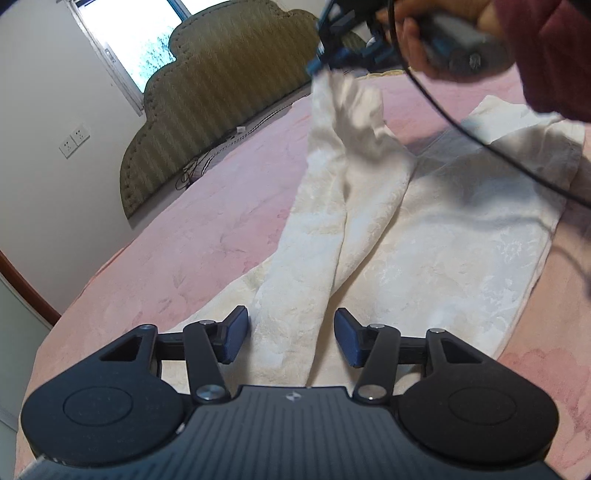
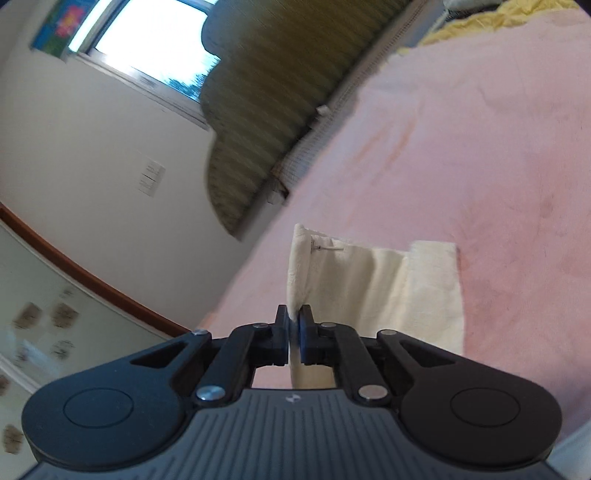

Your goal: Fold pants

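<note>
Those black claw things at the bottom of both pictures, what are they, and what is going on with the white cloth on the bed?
Each is a hand-held claw with a camera looking along its two fingers; a person carries one in each hand. One picture is from the left claw, which is open, with a leg of the cream pants between its pads but not pinched. The other is from the right claw, shut on an edge of the pants. In the left view the person's hand lifts that edge. The pants lie on a pink bedspread, being folded.
</note>
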Action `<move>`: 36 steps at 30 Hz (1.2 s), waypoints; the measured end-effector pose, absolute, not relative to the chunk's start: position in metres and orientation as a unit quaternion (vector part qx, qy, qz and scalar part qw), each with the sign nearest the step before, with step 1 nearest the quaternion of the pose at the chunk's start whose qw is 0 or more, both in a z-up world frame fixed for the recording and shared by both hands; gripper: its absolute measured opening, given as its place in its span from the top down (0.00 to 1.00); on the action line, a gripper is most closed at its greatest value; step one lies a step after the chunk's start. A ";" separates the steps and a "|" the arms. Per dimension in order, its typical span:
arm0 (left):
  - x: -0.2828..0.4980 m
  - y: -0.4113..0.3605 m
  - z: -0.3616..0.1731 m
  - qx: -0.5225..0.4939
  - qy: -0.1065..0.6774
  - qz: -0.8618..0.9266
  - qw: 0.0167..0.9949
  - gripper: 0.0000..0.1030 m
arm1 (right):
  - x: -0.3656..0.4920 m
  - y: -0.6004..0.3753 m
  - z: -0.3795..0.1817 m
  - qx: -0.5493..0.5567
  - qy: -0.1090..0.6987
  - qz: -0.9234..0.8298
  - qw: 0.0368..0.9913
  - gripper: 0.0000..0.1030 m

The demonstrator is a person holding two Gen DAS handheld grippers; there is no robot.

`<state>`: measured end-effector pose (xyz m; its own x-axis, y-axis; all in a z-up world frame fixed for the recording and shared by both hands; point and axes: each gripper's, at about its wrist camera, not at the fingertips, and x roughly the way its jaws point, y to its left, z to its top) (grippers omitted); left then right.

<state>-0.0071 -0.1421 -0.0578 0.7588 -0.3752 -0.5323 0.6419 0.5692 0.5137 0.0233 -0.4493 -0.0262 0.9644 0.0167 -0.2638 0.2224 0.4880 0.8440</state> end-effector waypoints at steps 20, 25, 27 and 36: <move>0.014 -0.116 0.004 0.179 0.165 -0.299 0.923 0.93 | -0.027 -0.453 0.059 0.488 0.051 0.005 0.871 0.94; -0.004 -0.098 0.040 0.119 0.104 -0.294 0.943 0.97 | -0.088 -0.429 0.101 0.394 -0.088 0.078 0.912 0.94; -0.013 -0.112 0.020 0.153 0.161 -0.353 0.909 0.96 | -0.122 -0.430 0.084 0.391 -0.073 0.033 0.917 0.94; -0.033 -0.139 -0.042 0.228 0.249 -0.427 0.839 0.93 | -0.228 -0.456 -0.076 0.556 0.062 -0.188 0.807 0.94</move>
<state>-0.0330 -0.1394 -0.0416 0.5107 -0.6026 -0.6133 0.8302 0.5310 0.1696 -0.2277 -0.4564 -0.0763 0.9212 -0.2347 -0.3104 0.3737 0.3107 0.8740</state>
